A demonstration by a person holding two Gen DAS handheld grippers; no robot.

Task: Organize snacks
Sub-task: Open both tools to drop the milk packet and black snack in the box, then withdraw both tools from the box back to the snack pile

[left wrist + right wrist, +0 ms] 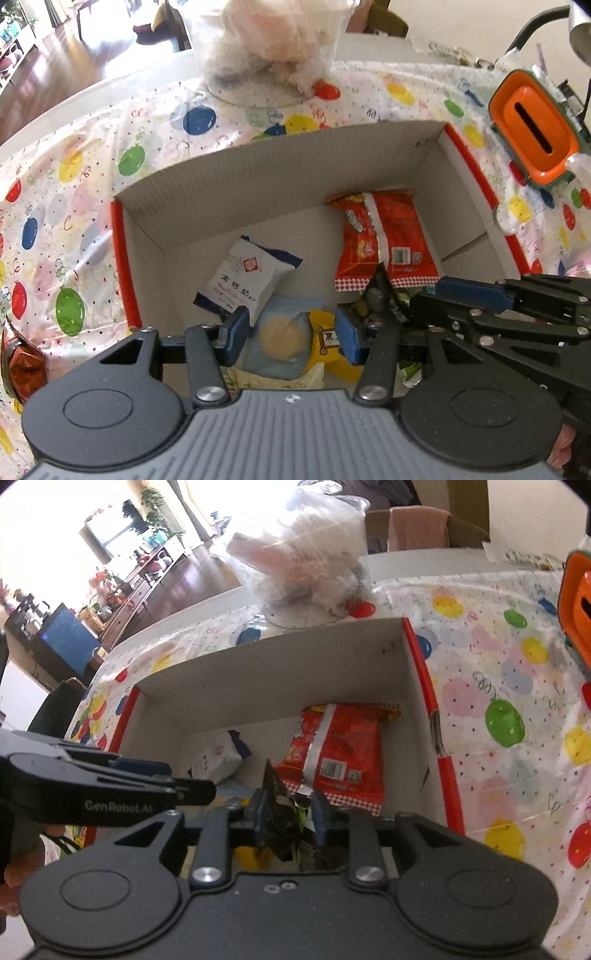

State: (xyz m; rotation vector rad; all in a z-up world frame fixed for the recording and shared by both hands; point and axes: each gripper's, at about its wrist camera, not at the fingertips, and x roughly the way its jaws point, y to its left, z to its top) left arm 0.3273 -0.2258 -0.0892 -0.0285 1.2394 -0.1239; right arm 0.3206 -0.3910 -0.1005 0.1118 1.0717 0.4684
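Snacks already fill the near half of the cardboard box (288,155), so the sorting looks well under way. Nearest the lens, the left hand-held gripper (291,332) hangs over the box with its jaws spread and nothing between them; under it lie a pale blue biscuit packet (280,332) and a yellow packet (325,339). Beside it, the right hand-held gripper (290,808) has a dark crinkled wrapper (275,786) between its blue pads; the jaws stand slightly apart, and whether the pads press on it I cannot tell, so this snack is either being let go into the box or only loosely kept. Further in rest a white milk-sweet packet (243,277) and a red snack bag (384,240), lying seam-side up against the far wall. What is left, by my judgement, is small: an orange-brown foil packet (26,365) sits outside on the balloon-patterned worktop (66,206), cut off by the frame edge. The near box bottom is hidden behind both gripper bodies, so the count inside is uncertain. Farthest off, a clear plastic bag (306,557) holds something pale, too washed out by glare to name.
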